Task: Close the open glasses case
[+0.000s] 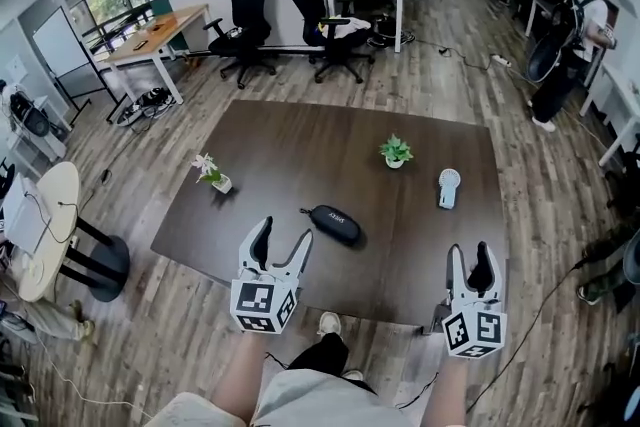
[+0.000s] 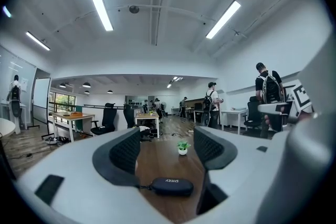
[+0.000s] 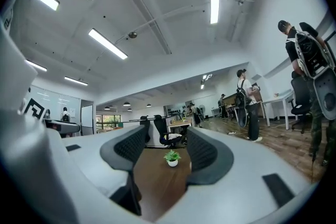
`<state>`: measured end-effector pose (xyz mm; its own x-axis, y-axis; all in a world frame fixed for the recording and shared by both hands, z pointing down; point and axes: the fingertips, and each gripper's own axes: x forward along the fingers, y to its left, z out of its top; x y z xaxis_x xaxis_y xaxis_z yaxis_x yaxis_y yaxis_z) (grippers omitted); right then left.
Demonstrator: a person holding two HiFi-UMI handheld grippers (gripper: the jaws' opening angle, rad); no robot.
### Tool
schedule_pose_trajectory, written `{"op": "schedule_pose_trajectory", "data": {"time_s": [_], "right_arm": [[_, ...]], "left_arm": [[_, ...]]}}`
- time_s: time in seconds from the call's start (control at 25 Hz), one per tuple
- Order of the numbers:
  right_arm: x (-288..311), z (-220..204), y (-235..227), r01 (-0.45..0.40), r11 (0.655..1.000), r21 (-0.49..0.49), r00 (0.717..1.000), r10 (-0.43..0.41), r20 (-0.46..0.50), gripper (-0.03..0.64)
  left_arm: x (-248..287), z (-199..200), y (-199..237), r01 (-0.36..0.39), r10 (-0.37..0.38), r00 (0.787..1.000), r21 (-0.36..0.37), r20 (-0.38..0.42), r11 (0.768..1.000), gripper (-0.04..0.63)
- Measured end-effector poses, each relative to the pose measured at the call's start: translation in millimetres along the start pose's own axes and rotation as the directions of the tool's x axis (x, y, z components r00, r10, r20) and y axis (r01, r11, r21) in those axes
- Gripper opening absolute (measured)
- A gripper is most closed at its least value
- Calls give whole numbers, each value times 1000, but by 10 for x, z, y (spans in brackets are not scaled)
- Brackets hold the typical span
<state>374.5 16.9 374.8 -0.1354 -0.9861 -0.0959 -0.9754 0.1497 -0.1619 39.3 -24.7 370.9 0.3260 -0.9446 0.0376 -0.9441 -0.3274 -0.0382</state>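
A dark oval glasses case [image 1: 335, 224] lies flat near the front middle of the brown table [image 1: 300, 140]; its lid looks down and a short strap trails from its left end. My left gripper [image 1: 284, 235] hovers at the table's front edge, just left of and nearer than the case, open and empty. In the left gripper view the case [image 2: 169, 185] sits low between and beyond the open left gripper [image 2: 167, 152]. My right gripper [image 1: 470, 257] stands open at the front right edge, holding nothing. The right gripper view shows the right gripper [image 3: 164, 157] with only tabletop ahead.
A green potted plant [image 1: 396, 152] [image 2: 182, 148] [image 3: 172, 158], a white-flowered pot [image 1: 212, 175] and a small white hand fan [image 1: 449, 187] stand further back on the table. Office chairs [image 1: 245, 25], desks and standing people [image 1: 575, 40] lie beyond.
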Motion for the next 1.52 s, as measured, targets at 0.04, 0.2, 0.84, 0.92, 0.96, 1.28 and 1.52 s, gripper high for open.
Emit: {"op": "schedule_pose_trajectory", "data": {"time_s": [0.04,0.2,0.84,0.92,0.96,1.28,1.52], "right_arm": [[80,11,41,-9,1000,-12,1000,9,1,250],[471,70,116,-24,998,-57,1000,24,7,250],[2180,283,685,-35,989,-145,997,44,60,250],[2330,257,759,-37,988,-148,997,47,61,250],[2397,240,787,-39,988,-150,997,48,60,250],[2649,110,894,-51,984,-171,997,59,42,250],[2756,19,872,-63,982,-177,997,68,22,250]], "left_arm": [[42,-2,71,-6,6,1000,-4,5,1000,322],[275,12,354,-27,28,999,-30,30,999,322],[1310,323,1764,-65,69,991,-31,117,997,320],[1407,331,1897,-64,67,990,-26,122,998,319],[1458,332,1947,-62,65,990,-26,124,998,318],[1726,219,2059,-38,40,993,-18,112,999,318],[1876,105,1993,-22,25,995,-28,99,999,318]]}}
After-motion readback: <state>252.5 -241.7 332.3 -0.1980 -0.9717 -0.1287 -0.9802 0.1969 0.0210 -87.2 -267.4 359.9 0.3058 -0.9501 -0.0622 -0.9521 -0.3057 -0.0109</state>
